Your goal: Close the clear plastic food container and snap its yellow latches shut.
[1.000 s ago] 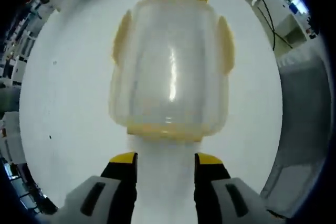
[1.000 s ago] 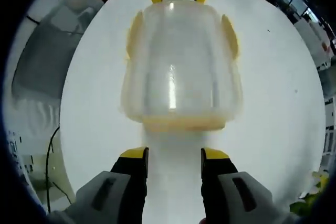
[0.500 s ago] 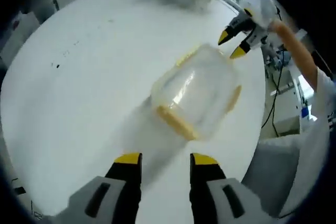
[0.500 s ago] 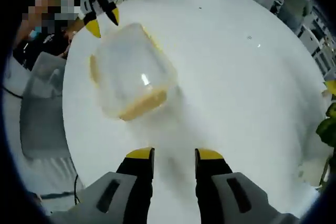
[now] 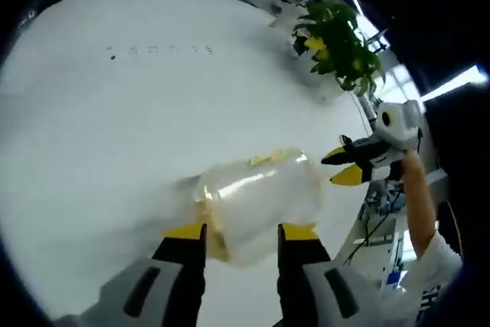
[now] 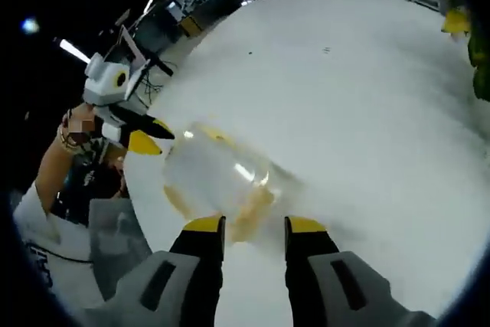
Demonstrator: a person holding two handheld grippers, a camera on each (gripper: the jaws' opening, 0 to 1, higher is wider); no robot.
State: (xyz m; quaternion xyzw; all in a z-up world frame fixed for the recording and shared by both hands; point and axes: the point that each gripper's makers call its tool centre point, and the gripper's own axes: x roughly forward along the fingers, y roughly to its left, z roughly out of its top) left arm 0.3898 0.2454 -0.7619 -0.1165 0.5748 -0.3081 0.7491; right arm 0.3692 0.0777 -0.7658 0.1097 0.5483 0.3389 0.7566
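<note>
Two yellow-tipped jaws of the left gripper (image 5: pixel 240 233) rise from the bottom of the left gripper view, standing apart with nothing between them. Just past their tips lies the clear plastic food container (image 5: pixel 259 201) on the white table (image 5: pixel 115 128), its near end close to the left jaw tip; whether it touches I cannot tell. A yellow latch (image 5: pixel 213 227) shows along that near end and another strip of yellow runs along its far edge. Beyond the container, the right gripper (image 5: pixel 342 167) comes in from the right side, held by a person's hand (image 5: pixel 407 166), its jaws slightly parted, near the container's far end but apart from it. A green plant (image 5: pixel 338 42) stands at the table's far edge.

In the right gripper view, the right gripper (image 6: pixel 254 225) shows its own jaws apart, empty. The container (image 6: pixel 222 184) lies blurred just ahead of the tips on the table (image 6: pixel 360 97), yellow showing at its near end. The left gripper (image 6: pixel 142 137) reaches in from the left, its yellow tips close beside the container's far end; contact is unclear. A person's arm (image 6: pixel 53 160) shows behind it.
</note>
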